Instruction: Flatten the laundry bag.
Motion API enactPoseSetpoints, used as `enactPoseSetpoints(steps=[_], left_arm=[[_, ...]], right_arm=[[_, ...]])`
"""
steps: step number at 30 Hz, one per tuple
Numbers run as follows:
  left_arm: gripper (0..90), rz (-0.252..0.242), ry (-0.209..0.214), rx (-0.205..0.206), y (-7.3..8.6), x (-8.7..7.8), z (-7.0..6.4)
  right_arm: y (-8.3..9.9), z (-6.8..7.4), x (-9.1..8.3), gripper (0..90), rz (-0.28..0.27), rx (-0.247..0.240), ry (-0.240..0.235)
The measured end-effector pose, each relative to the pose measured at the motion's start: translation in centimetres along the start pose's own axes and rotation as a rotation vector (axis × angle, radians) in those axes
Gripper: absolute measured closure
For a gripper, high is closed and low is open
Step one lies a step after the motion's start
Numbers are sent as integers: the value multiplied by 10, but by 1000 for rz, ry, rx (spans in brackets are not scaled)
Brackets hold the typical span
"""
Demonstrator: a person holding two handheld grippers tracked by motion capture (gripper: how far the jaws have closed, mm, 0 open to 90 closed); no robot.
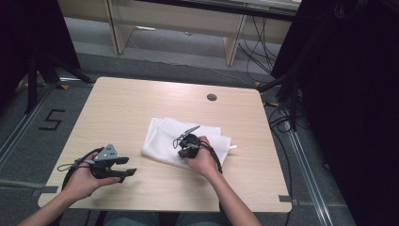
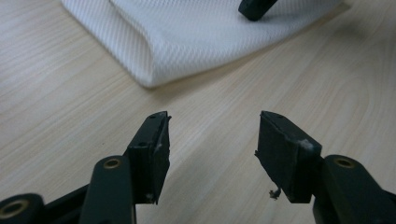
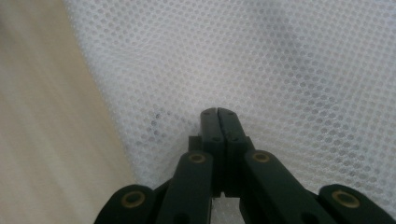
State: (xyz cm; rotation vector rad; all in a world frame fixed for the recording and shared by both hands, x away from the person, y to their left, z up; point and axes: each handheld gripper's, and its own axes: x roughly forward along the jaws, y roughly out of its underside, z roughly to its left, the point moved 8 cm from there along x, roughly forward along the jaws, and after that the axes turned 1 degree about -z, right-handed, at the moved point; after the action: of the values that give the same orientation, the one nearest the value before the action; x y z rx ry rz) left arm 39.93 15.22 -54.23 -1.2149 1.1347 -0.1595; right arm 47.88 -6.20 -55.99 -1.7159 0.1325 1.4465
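Two grippers: the right gripper's fingers pinched together on white mesh cloth, the left gripper's fingers spread above the woodgrain worktop.

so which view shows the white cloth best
The high view: the whole folded white cloth lies on the table. The left gripper view catches just its folded corner; the right gripper view shows its mesh weave up close, behind shut jaws.

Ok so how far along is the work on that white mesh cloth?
Done: the white mesh cloth already lies doubled over on the table, one rounded fold showing. In hand: the right gripper is shut, pressing on it. Left: the left gripper is open beside the cloth, so any further folding probably remains.
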Motion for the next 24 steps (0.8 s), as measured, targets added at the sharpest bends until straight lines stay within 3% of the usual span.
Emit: enactPoseSetpoints(steps=[1,2,5,6,8,9,10,14,16,17,18,20,21,23,24], left_arm=[[436,-10,-10,2,-1,0,1],[441,-26,-5,2,-3,0,-1],[449,-16,0,-1,-3,-2,-2],[449,-40,3,-19,-5,0,-4],[465,-41,9,-17,-5,0,-6],[465,-31,15,6,-5,-1,-6],[470,-40,21,-11,-5,1,-9],[521,-11,48,29,-5,3,-17],[537,-5,59,43,-5,3,-19],[592,10,49,50,-4,3,-20],[592,8,68,44,-4,4,-24],[665,20,95,54,-7,6,-33],[682,20,95,54,-7,6,-33],[702,38,109,77,-8,8,-40],[712,40,124,92,-10,11,-45]], right_arm=[[-1,7,1,900,2,-5,-22],[-2,18,3,900,3,-63,-64],[-2,31,4,900,15,-98,-107],[-2,31,4,900,15,-98,-107],[1,45,3,900,46,-116,-156],[1,45,3,900,46,-116,-156],[2,49,2,900,58,-123,-175],[5,64,1,900,103,-176,-252],[5,66,-1,881,113,-163,-257],[-1,61,-5,782,88,-155,-252],[-1,61,-5,782,88,-155,-252],[-17,40,-21,719,16,-102,-177],[-17,40,-21,719,16,-102,-177],[-27,9,-29,679,-21,-90,-46],[-27,0,-31,657,-19,-79,-10]])
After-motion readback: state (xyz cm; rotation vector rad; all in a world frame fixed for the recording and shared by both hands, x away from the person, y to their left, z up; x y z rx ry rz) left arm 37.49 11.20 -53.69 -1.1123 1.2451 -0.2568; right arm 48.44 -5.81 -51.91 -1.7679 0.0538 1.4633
